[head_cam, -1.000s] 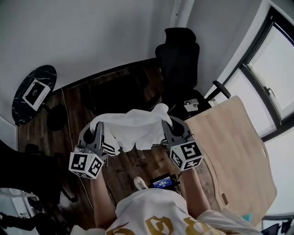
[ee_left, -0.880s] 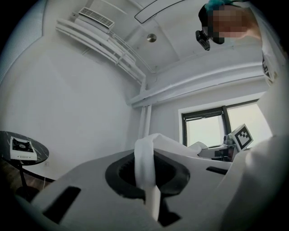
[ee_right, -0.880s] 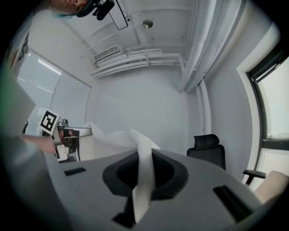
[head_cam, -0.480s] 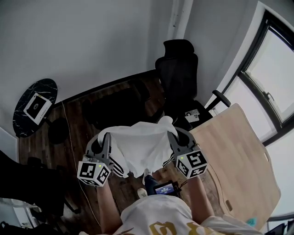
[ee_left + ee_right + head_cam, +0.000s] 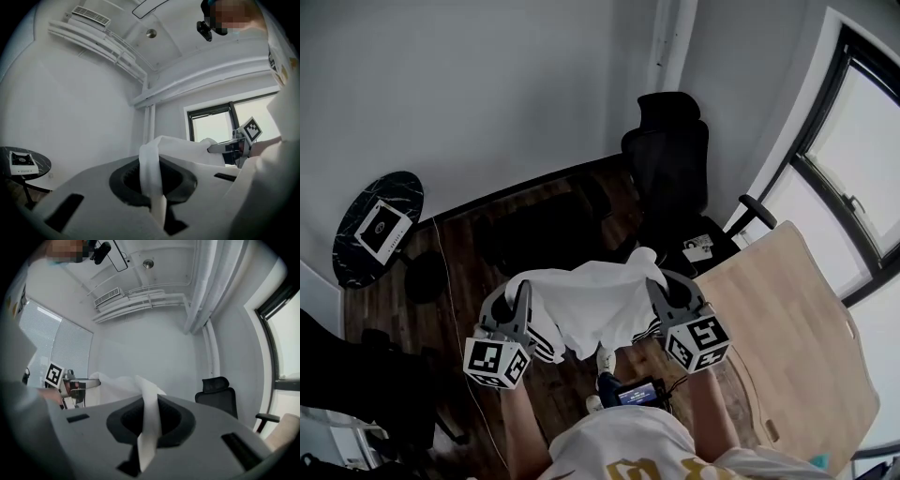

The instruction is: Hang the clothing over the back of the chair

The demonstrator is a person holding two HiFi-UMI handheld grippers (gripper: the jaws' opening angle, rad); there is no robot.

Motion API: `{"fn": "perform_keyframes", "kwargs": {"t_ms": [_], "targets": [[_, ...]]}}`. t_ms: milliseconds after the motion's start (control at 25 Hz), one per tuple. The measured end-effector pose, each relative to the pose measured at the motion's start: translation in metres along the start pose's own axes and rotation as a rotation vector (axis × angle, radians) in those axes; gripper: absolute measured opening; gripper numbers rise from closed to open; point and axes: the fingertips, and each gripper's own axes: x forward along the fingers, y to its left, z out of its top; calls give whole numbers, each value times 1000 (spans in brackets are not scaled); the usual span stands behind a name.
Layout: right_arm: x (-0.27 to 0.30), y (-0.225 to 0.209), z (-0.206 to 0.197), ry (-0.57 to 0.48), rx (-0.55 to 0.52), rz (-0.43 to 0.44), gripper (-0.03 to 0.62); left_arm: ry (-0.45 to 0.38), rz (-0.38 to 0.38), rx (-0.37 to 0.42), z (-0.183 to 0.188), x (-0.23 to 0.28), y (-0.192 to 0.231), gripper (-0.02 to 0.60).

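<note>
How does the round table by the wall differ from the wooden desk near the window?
The round table is dark and marbled, while the wooden desk is pale. The round table looks much smaller than the wooden desk, which has straighter edges. The round table sits at the left of the head view and carries a white-edged flat item, whereas the wooden desk lies at the right, by the window. Both stand on the dark wooden floor.

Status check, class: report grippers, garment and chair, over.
Left gripper shut on white fabric garment, right gripper likewise. Garment stretched between them, not yet on black high-backed office chair. Light wooden desk at right.
</note>
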Motion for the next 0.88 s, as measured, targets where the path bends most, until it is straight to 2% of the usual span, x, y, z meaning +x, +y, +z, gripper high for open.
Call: {"fn": "perform_keyframes", "kwargs": {"t_ms": [120, 320, 640, 680, 800, 880], "targets": [[6, 0, 4, -3, 34, 7, 31, -1, -4, -10, 3, 1, 3, 32], [17, -4, 29, -34, 4, 13, 31, -53, -11, -58, 24, 11, 12, 32], [46, -6, 77, -89, -50, 31, 31, -63, -6, -38, 64, 34, 33, 32], [49, -7, 85, -102, -61, 34, 31, -67, -2, -24, 70, 37, 36, 32], [62, -9, 107, -137, -90, 53, 31, -47, 26, 93, 84, 48, 44, 32], [73, -14, 120, -154, -112, 59, 31, -45, 32, 142, 93, 57, 48, 32]]}}
